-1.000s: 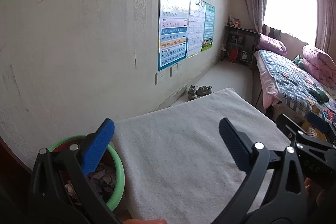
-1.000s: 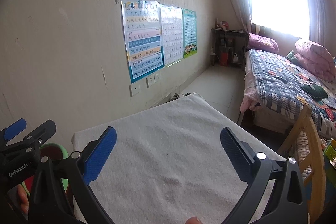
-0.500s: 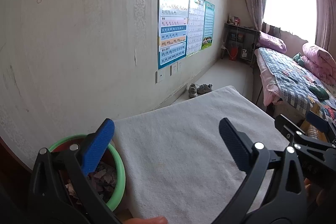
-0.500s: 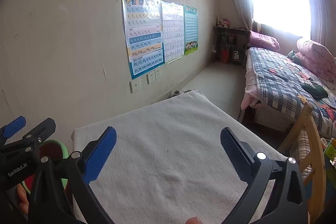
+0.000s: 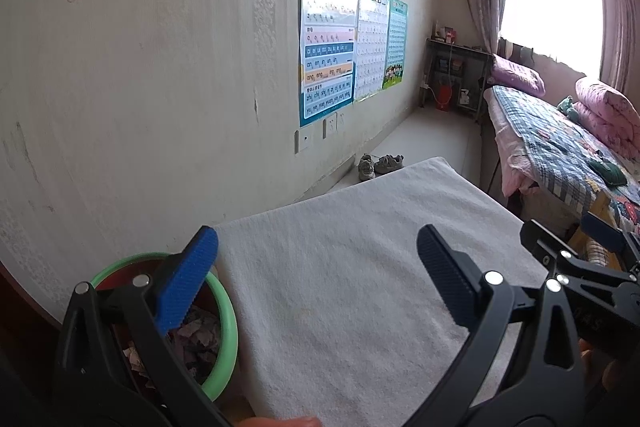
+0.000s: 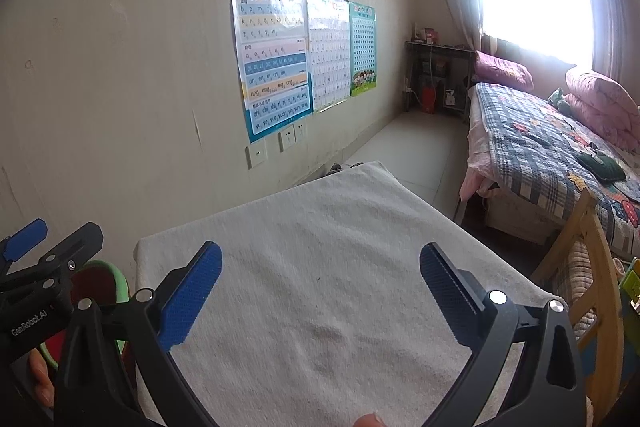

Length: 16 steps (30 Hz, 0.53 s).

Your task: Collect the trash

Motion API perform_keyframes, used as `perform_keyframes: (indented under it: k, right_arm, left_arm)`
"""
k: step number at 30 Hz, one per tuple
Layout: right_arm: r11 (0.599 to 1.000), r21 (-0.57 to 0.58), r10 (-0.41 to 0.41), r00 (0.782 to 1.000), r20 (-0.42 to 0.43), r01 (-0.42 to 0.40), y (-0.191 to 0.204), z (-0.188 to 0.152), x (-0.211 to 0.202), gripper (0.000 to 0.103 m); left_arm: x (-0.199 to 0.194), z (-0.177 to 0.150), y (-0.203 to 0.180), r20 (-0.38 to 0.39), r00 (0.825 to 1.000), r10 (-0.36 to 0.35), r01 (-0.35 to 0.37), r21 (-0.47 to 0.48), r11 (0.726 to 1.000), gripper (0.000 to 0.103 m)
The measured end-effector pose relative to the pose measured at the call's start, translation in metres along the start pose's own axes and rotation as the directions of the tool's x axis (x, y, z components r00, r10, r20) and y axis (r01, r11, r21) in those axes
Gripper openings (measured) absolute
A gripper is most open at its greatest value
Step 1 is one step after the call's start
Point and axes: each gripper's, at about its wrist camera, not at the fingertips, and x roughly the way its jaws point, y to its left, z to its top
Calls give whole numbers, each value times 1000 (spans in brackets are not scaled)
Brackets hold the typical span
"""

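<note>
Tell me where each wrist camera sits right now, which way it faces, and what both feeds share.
Left wrist: on the left gripper, open, facing along the white towel toward the bed; green-rimmed bin of scraps sits lower left, right gripper at right edge, a fingertip at the bottom.
Right wrist: on the right gripper, open, facing the same way from further right; left gripper at left edge, wooden chair right, a fingertip at the bottom.
Shared: towel, bin, wall posters, bed, window.

Both wrist views over towel [image 5: 360,287]
</note>
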Motion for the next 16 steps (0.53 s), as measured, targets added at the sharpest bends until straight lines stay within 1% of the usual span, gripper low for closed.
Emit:
perform_keyframes:
  k: [9,11,14,16]
  right_arm:
    - [1000,10,-3,1000,-29,4,-4,-5,8,96]
    - [1000,9,-4,999,-46,4,-6,-9,13,96]
    - [999,5,-39,995,-90,39,-17,-21,33,96]
    - [996,7,-82,988,-132,84,-33,-32,55,96]
  left_arm:
    - [4,-5,-4,-12,1000,-20,21,18,1000,97]
    - [6,-7,-2,-18,1000,-3,3,12,1000,97]
    - [14,-8,7,-50,999,21,-21,-10,1000,98]
    - [17,-11,13,-63,997,42,-43,-17,999,98]
